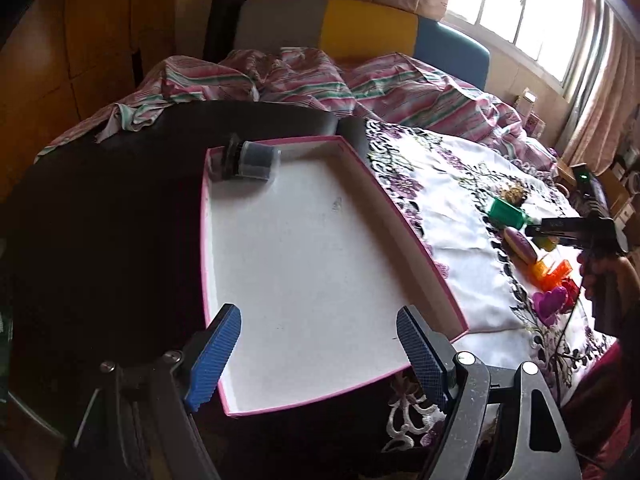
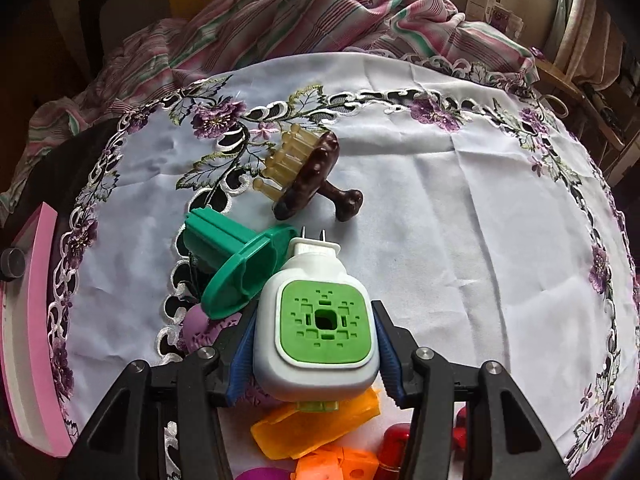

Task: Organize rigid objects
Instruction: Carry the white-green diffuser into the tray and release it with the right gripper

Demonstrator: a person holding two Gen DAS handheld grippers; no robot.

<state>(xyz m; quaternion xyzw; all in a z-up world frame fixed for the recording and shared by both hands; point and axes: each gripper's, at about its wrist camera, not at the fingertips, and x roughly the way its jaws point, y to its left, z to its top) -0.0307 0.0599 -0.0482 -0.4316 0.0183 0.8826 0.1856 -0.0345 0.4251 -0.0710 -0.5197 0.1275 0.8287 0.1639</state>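
My right gripper (image 2: pixel 316 344) is shut on a white plug-in device with a green square face (image 2: pixel 320 320), held just above the cloth. A green plastic holder (image 2: pixel 232 264) lies beside it on the left. A brown massage comb (image 2: pixel 308 176) lies farther back. My left gripper (image 1: pixel 320 352) is open and empty above the near end of a pink-edged white box (image 1: pixel 416 240). A dark cylindrical object (image 1: pixel 248 158) lies in the box's far left corner. The right gripper (image 1: pixel 576 232) shows at the right in the left wrist view, among small coloured objects.
Orange plastic pieces (image 2: pixel 320 424), red pieces (image 2: pixel 396 444) and a purple oval (image 2: pixel 196 324) lie under my right gripper. A purple heart (image 1: pixel 552 304) lies on the embroidered white cloth (image 2: pixel 460 220). A striped blanket (image 1: pixel 360 88) is bunched behind. The box edge (image 2: pixel 28 320) is at left.
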